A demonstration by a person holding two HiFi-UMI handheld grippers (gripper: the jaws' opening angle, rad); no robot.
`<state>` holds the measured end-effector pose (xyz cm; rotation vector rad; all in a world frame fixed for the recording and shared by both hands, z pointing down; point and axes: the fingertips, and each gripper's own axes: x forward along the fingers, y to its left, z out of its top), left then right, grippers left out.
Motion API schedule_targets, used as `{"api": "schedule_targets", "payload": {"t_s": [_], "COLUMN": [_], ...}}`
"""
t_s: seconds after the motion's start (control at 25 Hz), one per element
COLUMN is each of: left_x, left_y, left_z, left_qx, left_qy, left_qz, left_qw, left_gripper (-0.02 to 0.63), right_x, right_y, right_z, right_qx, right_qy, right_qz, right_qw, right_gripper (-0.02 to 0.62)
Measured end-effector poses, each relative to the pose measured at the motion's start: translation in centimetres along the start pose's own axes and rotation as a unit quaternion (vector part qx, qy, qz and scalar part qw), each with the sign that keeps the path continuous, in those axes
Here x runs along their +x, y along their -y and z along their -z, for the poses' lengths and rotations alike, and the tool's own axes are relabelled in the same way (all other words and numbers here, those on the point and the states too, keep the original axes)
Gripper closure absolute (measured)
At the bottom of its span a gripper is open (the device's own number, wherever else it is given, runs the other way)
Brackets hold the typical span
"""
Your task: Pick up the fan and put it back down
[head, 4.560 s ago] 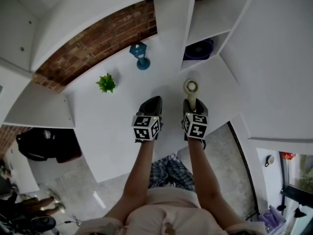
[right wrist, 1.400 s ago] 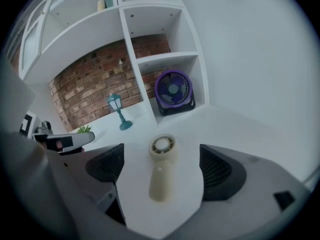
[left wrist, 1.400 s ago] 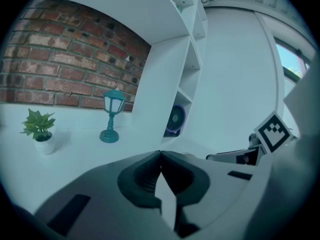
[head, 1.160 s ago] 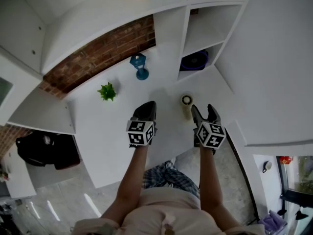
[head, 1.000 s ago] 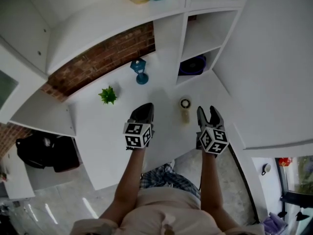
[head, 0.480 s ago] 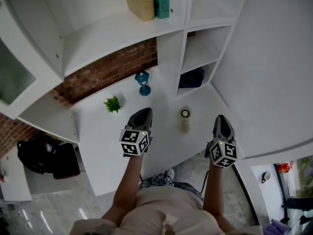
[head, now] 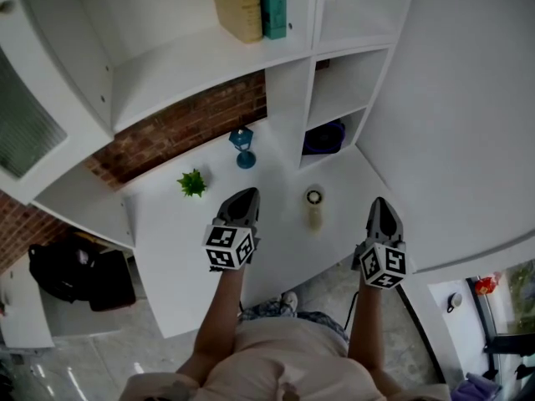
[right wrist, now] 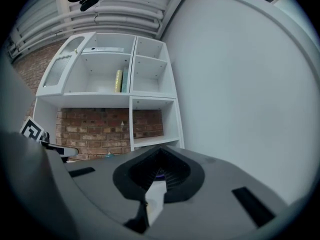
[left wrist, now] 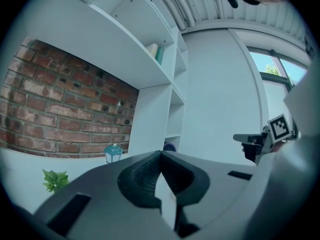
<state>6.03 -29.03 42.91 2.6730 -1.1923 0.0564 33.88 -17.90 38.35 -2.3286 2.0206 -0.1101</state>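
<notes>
The small cream hand fan point(head: 313, 208), with a round head and a short handle, rests on the white desk point(head: 184, 257) between my two grippers. Neither gripper touches it. In the head view, my left gripper point(head: 244, 197) hovers to its left and my right gripper point(head: 380, 208) stands well to its right, near the desk's edge. Both are raised and point about level. The left gripper view shows its jaws point(left wrist: 161, 156) together with nothing in them. The right gripper's jaws point(right wrist: 159, 155) are also shut and empty. The fan is hidden in both gripper views.
A blue lantern point(head: 242, 146) and a small green plant point(head: 192, 182) stand at the desk's back by the brick wall. A dark blue object point(head: 324, 138) sits in a cubby of the white shelf unit, with books point(head: 251, 5) above. A black bag point(head: 75, 266) lies on the floor at left.
The right gripper let go of the fan, drew off to the right and closed its jaws on nothing. Both grippers rose a little. The fan stays on the desk.
</notes>
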Motion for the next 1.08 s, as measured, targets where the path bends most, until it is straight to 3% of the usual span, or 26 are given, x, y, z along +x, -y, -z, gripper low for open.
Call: {"api": "schedule_targets", "payload": {"t_s": [1.08], "left_x": [-0.6], "left_y": [1.7], "left_z": [0.2], "left_qx": [0.000], "left_qy": [0.000], "left_qz": [0.001], "left_qw": [1.0000], "left_gripper": [0.578], "right_x": [-1.5], "right_y": [1.6], "right_z": [1.0], "right_qx": [-0.002], "right_qy": [-0.024], "right_qz": [0.017], "right_qw": [1.000], "right_gripper": [0.581]}}
